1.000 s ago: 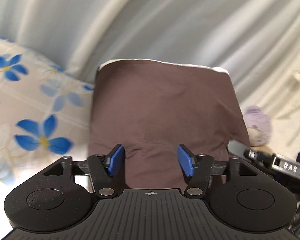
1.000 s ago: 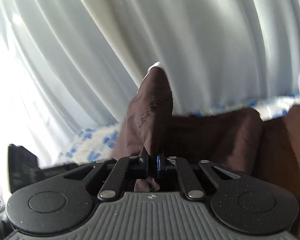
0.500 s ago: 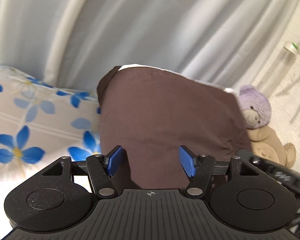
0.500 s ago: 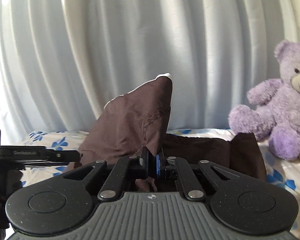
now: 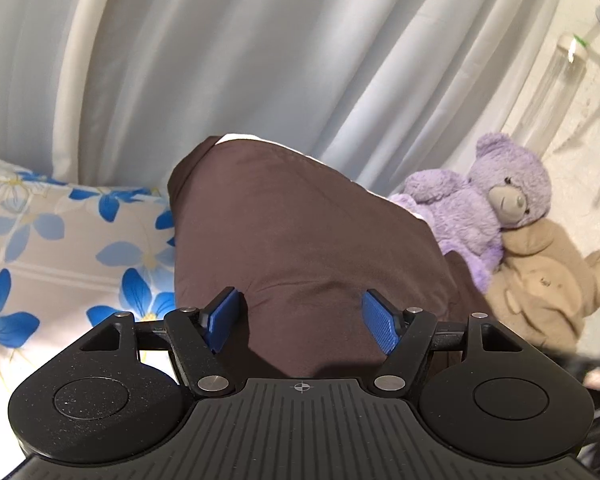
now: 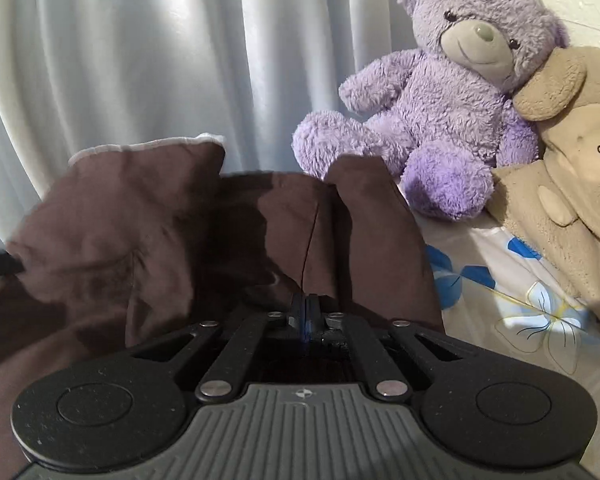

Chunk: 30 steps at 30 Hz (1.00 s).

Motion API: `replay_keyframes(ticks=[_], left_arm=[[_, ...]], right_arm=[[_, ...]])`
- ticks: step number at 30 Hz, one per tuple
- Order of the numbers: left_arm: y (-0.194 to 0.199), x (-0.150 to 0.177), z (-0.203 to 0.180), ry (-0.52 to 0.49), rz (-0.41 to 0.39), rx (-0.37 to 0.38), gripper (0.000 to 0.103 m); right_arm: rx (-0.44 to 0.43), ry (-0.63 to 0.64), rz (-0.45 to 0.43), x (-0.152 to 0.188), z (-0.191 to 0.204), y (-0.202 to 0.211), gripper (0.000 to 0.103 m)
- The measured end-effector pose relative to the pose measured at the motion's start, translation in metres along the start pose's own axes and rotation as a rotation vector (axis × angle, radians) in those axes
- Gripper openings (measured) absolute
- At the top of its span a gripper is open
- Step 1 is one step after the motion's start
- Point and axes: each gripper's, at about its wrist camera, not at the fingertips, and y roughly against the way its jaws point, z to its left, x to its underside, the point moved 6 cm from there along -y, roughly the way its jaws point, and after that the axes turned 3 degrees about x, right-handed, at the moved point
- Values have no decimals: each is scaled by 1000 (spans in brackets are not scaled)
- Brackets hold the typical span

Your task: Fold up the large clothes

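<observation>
Left tool (image 5: 300,320) spread over brown garment (image 5: 300,240), right tool (image 6: 306,316) pinching it; no legible writing

left tool (image 5: 300,318) spread wide; right tool (image 6: 306,314) pinched tight.

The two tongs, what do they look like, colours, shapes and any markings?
Both are black plastic. The left tongs carry ridged blue pads on angled link arms fixed with silver rivets, between two rounded housings with disc insets, behind a ribbed dark grey plate with a small crosshair mark. The right tongs have the same build; only a sliver of blue shows. No cables or sleeves are visible.
</observation>
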Motion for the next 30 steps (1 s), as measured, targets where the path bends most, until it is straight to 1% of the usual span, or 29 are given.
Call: replay_keyframes(ticks=[1, 2, 4, 6, 7, 8, 9, 10, 12, 13, 15, 16, 17, 18, 19, 20, 22, 23, 24, 25, 27, 28, 30], left_arm=[[0, 1, -2, -14, -2, -8, 74], [-1, 2, -4, -28, -2, -17, 75], [-3, 3, -8, -49, -4, -31, 77], [-3, 6, -12, -64, -11, -49, 78], [-3, 8, -14, -66, -16, -56, 78], [-3, 10, -16, -70, -21, -62, 78], [-3, 11, -18, -72, -24, -64, 78], [-3, 13, -20, -74, -28, -66, 78], [-3, 16, -21, -86, -32, -65, 79], [-2, 16, -23, -105, -33, -51, 79], [1, 12, -28, -133, -32, -14, 79], [2, 6, -30, -124, -33, -3, 79], [2, 0, -31, -101, -40, 4, 79], [-1, -7, -30, -77, -50, 7, 80], [-6, -14, -30, -62, -55, 1, 80], [-13, -20, -31, -59, -58, -21, 81], [-28, -29, -36, -71, -68, -76, 82], [-34, -32, -39, -87, -84, -90, 85], [-42, -32, -42, -104, -77, -99, 89], [-52, -32, -44, -107, -49, -98, 90], [-66, -29, -45, -106, -18, -93, 95], [-74, -26, -44, -109, 1, -103, 95], [-84, -17, -39, -118, 27, -124, 97]], right_arm=[[-10, -4, -22, -7, 4, 8, 0], [-42, -12, -60, -17, 9, 21, 0], [-157, -62, -110, -40, 25, 45, 1], [-300, -167, -60, -56, 39, 50, 1], [-361, -222, -21, -60, 49, 48, 1], [-402, -262, 13, -64, 58, 39, 1], [-400, -268, 31, -66, 68, 28, 1], [-378, -239, 26, -66, 78, 18, 1], [-310, -146, -2, -56, 93, -7, 1], [-290, -98, -5, -48, 97, -18, 0], [-229, -40, -31, -31, 90, -39, 0], [-201, -41, -48, -24, 83, -43, 0], [-157, -60, -46, -20, 74, -46, 0], [-139, -71, -44, -18, 67, -46, 0], [-139, -85, -47, -16, 61, -45, 0], [-146, -102, -47, -13, 57, -46, 0], [-124, -70, -64, -9, 57, -46, 0], [-113, -56, -73, -8, 58, -43, 0], [-114, -60, -79, -8, 59, -40, 0], [-116, -66, -85, -7, 57, -40, 0], [-108, -76, -96, -1, 53, -42, 0], [-113, -91, -91, -2, 49, -49, 0], [-121, -103, -96, -1, 47, -47, 0]])
